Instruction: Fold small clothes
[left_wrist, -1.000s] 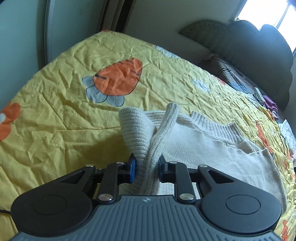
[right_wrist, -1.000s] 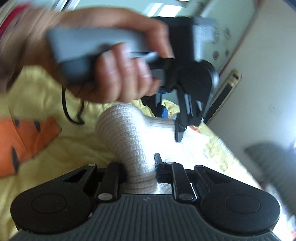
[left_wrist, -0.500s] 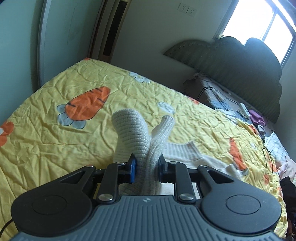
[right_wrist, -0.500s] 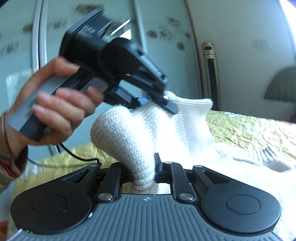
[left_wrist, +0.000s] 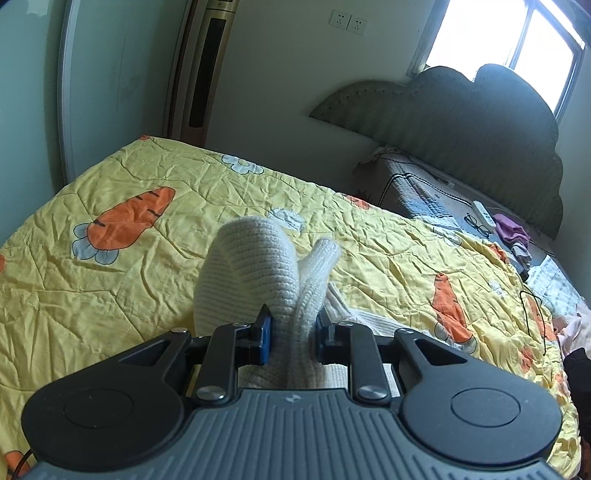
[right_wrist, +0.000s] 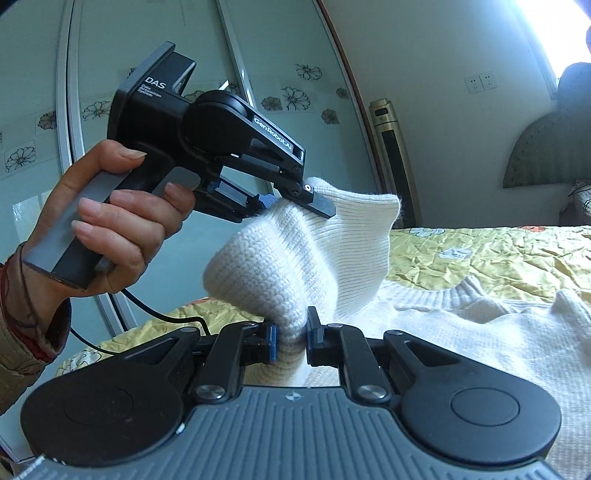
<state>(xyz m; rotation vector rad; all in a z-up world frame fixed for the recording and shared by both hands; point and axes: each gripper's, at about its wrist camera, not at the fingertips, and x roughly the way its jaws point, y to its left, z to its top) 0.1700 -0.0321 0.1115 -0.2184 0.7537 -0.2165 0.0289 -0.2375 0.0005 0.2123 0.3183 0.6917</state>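
Observation:
A cream knitted sweater lies partly on the yellow carrot-print bedspread, with one ribbed edge lifted off it. My left gripper is shut on a bunched fold of that sweater, which stands up in front of its jaws. In the right wrist view, my right gripper is shut on another part of the same edge. The left gripper shows there too, held by a hand, clamped on the knit a little higher and to the left. The cloth hangs slack between the two grips.
A dark padded headboard and a pillow with glasses, a white remote and purple cloth lie at the bed's far right. A tall air conditioner and a sliding glass wardrobe door stand behind the bed.
Both grippers have risen and carried the sweater's edge up off the bed. The right gripper has rolled to level. More of the room and headboard shows in the left wrist view.

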